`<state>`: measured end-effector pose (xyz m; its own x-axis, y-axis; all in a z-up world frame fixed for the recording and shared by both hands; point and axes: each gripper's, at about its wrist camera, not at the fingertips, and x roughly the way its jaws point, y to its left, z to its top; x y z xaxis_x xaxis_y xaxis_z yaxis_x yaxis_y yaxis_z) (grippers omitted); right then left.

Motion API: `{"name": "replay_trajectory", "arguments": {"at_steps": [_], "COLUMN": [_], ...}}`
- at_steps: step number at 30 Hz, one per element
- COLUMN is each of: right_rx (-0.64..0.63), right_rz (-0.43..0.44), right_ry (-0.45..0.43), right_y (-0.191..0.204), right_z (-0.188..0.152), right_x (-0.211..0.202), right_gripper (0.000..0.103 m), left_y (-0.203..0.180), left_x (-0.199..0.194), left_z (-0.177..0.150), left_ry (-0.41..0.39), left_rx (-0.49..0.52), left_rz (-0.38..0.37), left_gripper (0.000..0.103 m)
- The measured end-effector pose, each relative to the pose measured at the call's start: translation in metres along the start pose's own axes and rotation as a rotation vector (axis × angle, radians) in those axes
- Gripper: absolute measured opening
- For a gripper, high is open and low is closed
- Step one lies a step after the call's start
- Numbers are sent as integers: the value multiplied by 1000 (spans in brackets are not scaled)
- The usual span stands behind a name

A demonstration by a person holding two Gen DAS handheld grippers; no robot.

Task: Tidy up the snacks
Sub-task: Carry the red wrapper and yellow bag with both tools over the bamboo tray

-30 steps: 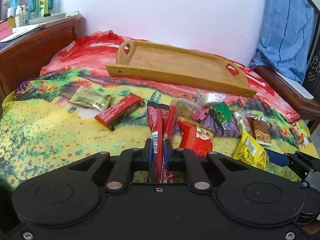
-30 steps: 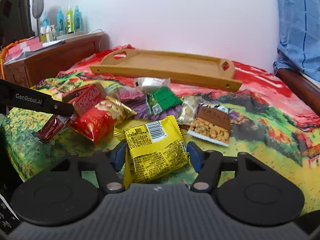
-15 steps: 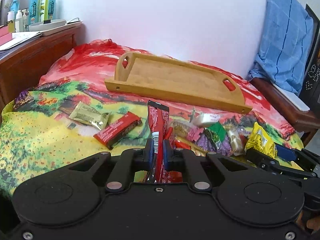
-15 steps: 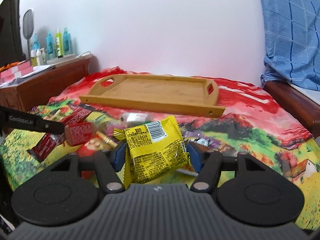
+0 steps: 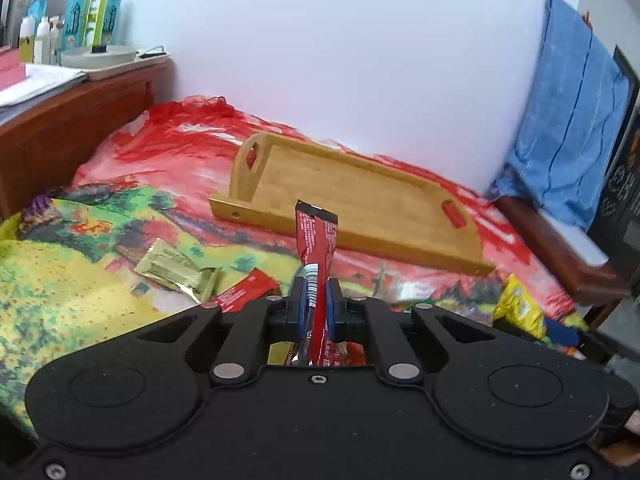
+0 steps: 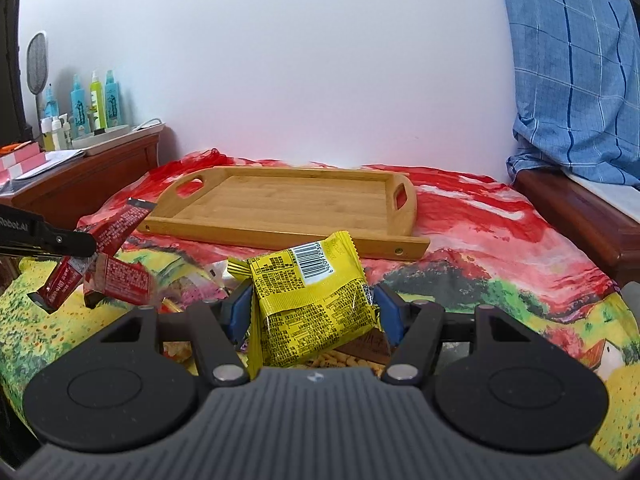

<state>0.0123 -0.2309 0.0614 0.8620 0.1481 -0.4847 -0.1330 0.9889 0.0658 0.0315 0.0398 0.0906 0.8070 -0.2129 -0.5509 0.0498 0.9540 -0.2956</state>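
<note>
- Snacks are in both of my hands: my left gripper is clamped tight on a long red snack stick, its blue pads pressed against the wrapper on either side
- The stick stands nearly upright between the fingers, its black-edged top end overlapping the near wall of the wooden tray in my left view — from my right camera the same stick hangs tilted in the air, left of the tray and short of it
- My right gripper is closed on a yellow snack packet, barcode side facing the lens, the packet puffed out between the two blue pads and held above the bedspread
- The tray sits on the red part of the flowered bedspread, near the white wall, with a cut-out handle at each end; nothing lies in it
- On the bedspread left of my left gripper lie a gold foil packet and, just beside it, a flat red bar partly hidden behind the gripper body
- More wrapped snacks lie in a loose pile below and between the two grippers — too crowded to tell apart
- A wooden sideboard with bottles stands at the left; a blue checked cloth hangs at the right
</note>
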Motion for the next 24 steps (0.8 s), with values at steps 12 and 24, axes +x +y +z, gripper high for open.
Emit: {"name": "replay_trajectory", "arguments": {"at_steps": [12,24], "right_rx": [28,30], "right_rz": [-7,-12], "right_ry": [20,45], "right_y": [-3,-3], "right_z": [-3,-10], "right_x": [6,8], "right_gripper": [65,65], "left_y": [9,12], "left_x": [16,55], "left_z": [-6,-25], "left_ry": [45,114], "left_rx": [-8,43], "left_rz": [32,70], "left_gripper": [9,12]}}
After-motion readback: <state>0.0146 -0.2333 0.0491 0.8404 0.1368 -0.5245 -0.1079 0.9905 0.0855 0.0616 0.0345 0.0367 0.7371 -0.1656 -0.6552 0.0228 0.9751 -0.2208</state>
